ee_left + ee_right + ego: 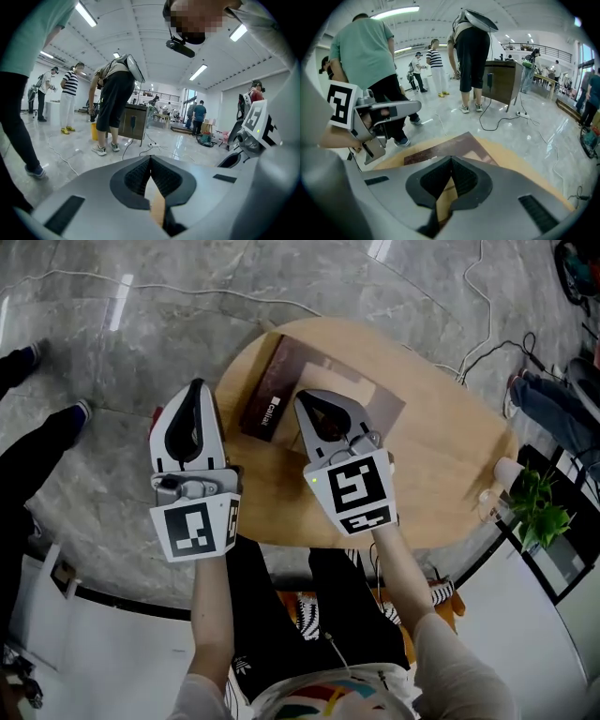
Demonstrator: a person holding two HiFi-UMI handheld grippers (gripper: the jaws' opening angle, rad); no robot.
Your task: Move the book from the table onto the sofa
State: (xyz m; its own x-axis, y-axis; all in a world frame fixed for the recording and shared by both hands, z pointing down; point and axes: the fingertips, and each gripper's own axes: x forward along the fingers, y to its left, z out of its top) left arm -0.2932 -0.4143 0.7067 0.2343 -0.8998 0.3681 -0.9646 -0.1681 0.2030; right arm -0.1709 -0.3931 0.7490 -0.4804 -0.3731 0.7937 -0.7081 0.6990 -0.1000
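Observation:
A dark brown book (267,390) lies on the oval wooden table (450,446), towards its far left part, with a white label on its spine. My right gripper (306,399) hangs just right of the book, over the table, its jaws shut and empty. In the right gripper view the book (440,147) shows right beyond the shut tips of the right gripper (451,159). My left gripper (197,385) is left of the book, over the table's left edge, also shut with nothing in it. The left gripper view looks out level across the room past the left gripper (150,158).
A small green plant (539,504) and a pale cup (506,474) stand at the table's right end. Cables (487,352) run over the grey marble floor. A person's shoe (80,412) is at the left, and several people stand beyond the table (471,51).

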